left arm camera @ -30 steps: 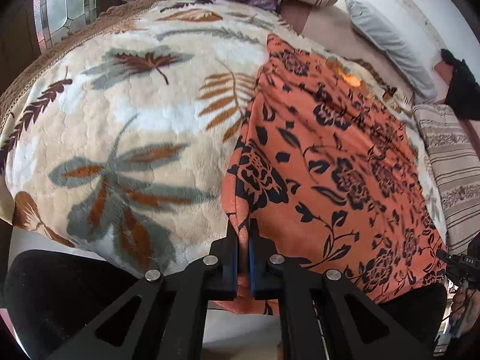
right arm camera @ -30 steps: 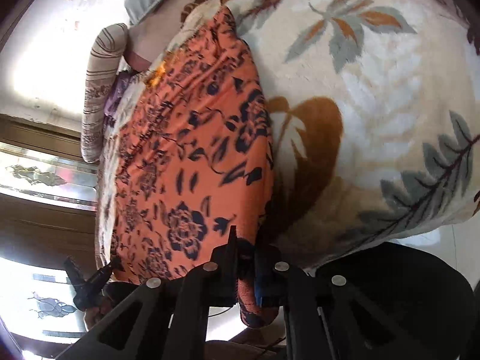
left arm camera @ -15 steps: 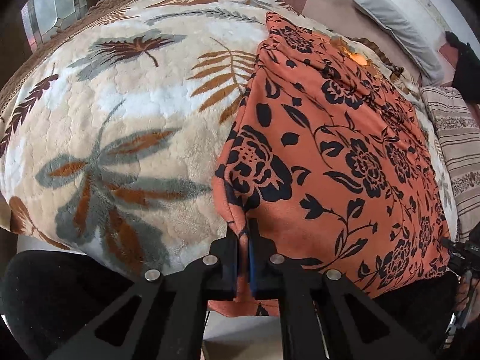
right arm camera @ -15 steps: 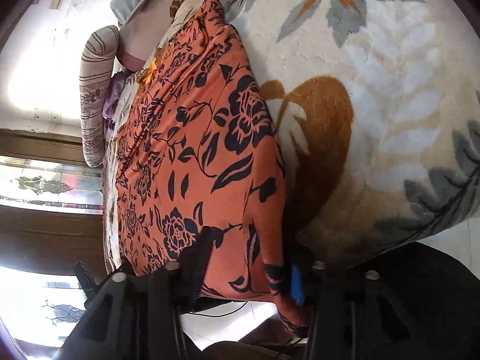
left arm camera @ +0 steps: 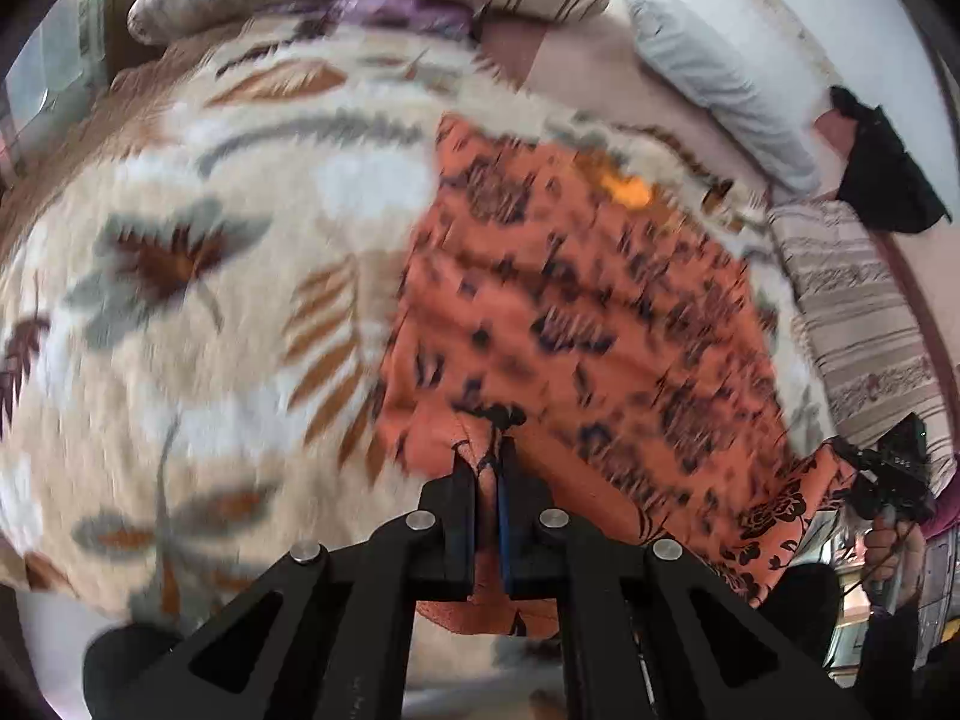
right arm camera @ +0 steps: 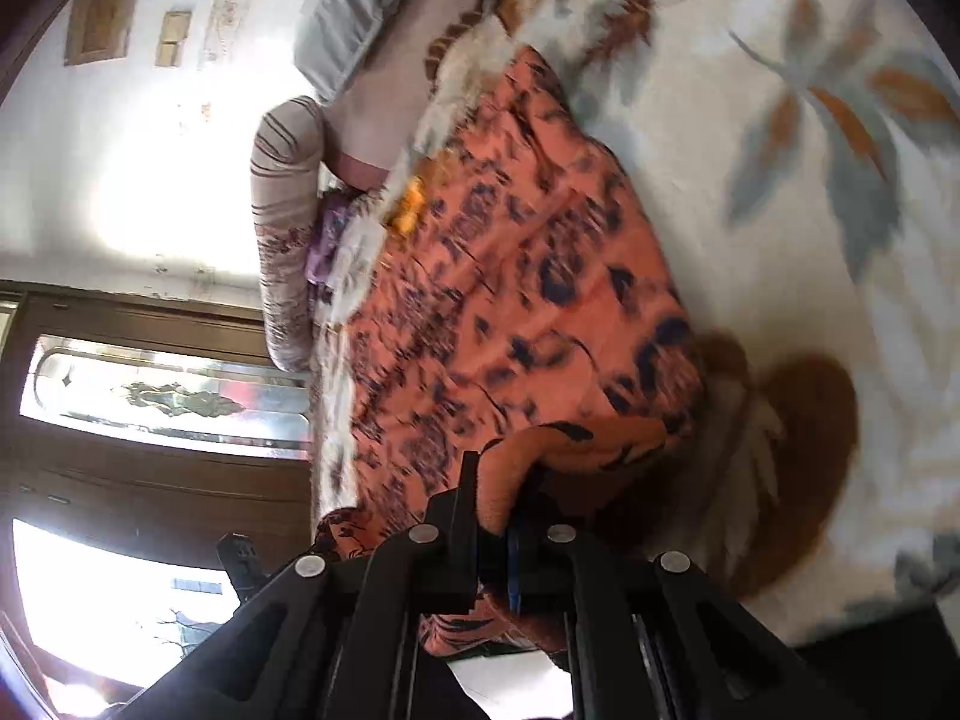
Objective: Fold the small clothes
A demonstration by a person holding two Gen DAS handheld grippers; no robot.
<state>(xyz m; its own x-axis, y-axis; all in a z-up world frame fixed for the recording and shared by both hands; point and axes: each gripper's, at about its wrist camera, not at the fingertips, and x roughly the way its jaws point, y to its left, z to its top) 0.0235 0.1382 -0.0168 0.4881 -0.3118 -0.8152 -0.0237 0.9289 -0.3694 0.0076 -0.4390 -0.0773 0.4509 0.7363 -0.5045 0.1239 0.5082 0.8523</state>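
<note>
Both near corners of the orange floral cloth [left arm camera: 576, 324] have come up off the leaf-print blanket [left arm camera: 180, 312] since a moment ago, the left gripper [left arm camera: 489, 462] and right gripper [right arm camera: 501, 498] each pinching one, so the first fold looks begun.

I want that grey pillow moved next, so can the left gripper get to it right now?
Probably not yet. The left gripper is shut on a corner of the orange floral cloth, and the grey pillow lies at the far side of the bed, beyond the cloth. It would have to let go first.
</note>
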